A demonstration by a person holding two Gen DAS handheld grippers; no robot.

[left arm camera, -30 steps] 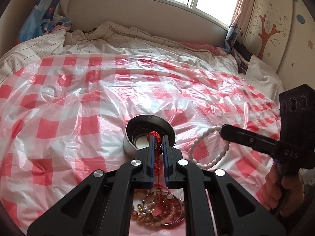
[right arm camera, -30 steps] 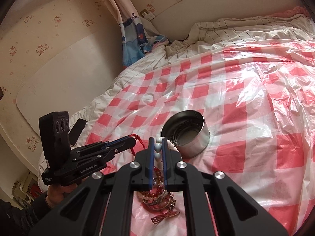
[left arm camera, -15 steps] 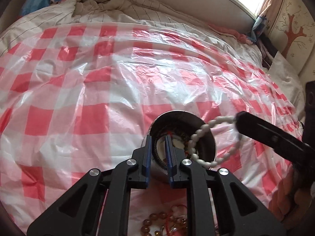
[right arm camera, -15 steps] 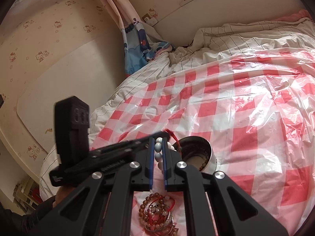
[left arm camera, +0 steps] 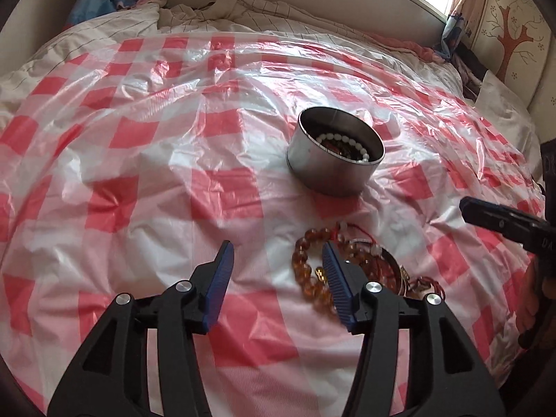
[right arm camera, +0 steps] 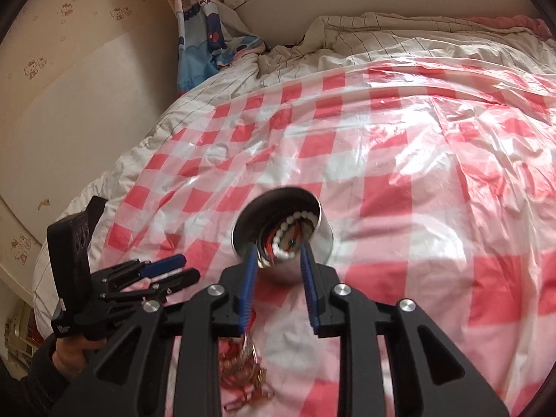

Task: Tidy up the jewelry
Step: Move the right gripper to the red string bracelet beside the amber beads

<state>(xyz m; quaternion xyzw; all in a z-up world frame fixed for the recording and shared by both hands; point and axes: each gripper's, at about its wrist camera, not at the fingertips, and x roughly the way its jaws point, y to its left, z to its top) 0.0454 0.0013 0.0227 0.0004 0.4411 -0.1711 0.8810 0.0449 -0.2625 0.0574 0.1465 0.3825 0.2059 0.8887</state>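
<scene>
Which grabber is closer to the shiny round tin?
The right gripper. Its open tips sit right at the tin's near rim. The left gripper is open too, farther back from the tin, over the pile of bracelets.

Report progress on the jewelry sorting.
Done: the white bracelet and a red one lie in the tin. In hand: nothing; the left gripper and right gripper are both open. Left: the amber bracelet and the tangled pile on the sheet.

White bead bracelet (left arm camera: 347, 144) in tin (left arm camera: 323, 170), upright
</scene>
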